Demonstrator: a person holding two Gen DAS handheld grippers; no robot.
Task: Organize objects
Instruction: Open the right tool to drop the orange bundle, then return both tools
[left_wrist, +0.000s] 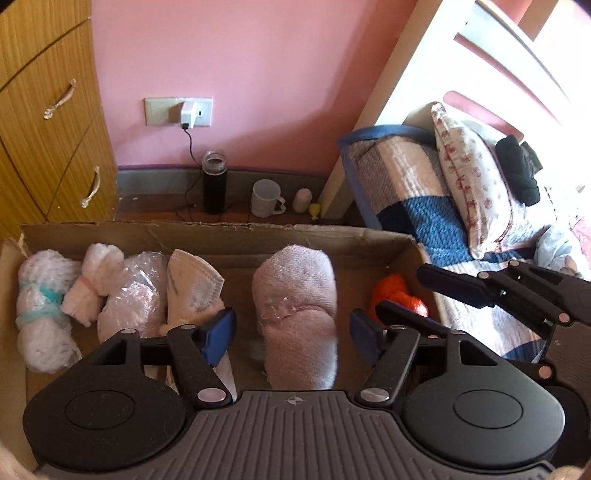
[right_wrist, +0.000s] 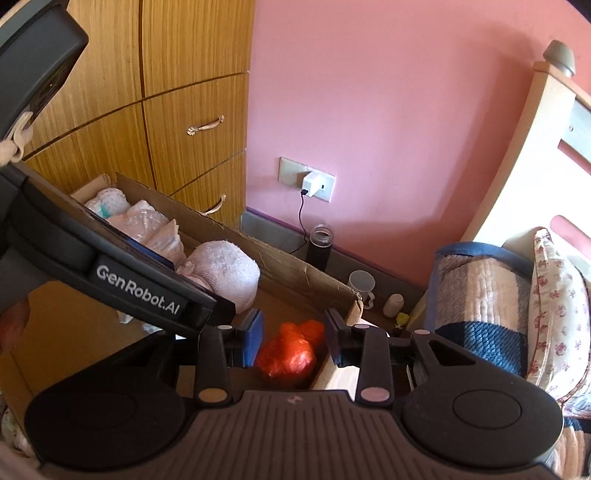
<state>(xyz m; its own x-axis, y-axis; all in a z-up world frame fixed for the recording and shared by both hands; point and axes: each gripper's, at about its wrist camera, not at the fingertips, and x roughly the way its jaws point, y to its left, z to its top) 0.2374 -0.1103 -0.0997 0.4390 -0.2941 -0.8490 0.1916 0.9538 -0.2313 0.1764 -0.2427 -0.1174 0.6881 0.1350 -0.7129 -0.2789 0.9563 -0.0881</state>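
Blue pads faced each other across a wide gap on your left gripper (left_wrist: 291, 330), its jaws spread and holding nothing, poised above the pale pink rolled towel (left_wrist: 297, 317) lying in the middle of the cardboard box (left_wrist: 221, 236). Your right gripper (right_wrist: 293, 336) was likewise spread and empty, tipped down over the orange bundle (right_wrist: 290, 352) in the box's right-hand corner. Across the right wrist view your left gripper's body slanted, and its white lettering read "GenRobot.AI" (right_wrist: 138, 290). Along the box's left side lay white wrapped bundles (left_wrist: 40, 306) and a folded cloth (left_wrist: 192, 288), side by side. Beyond the box stood a dark bottle (left_wrist: 214, 181) and a white mug (left_wrist: 266, 197) by the pink wall.
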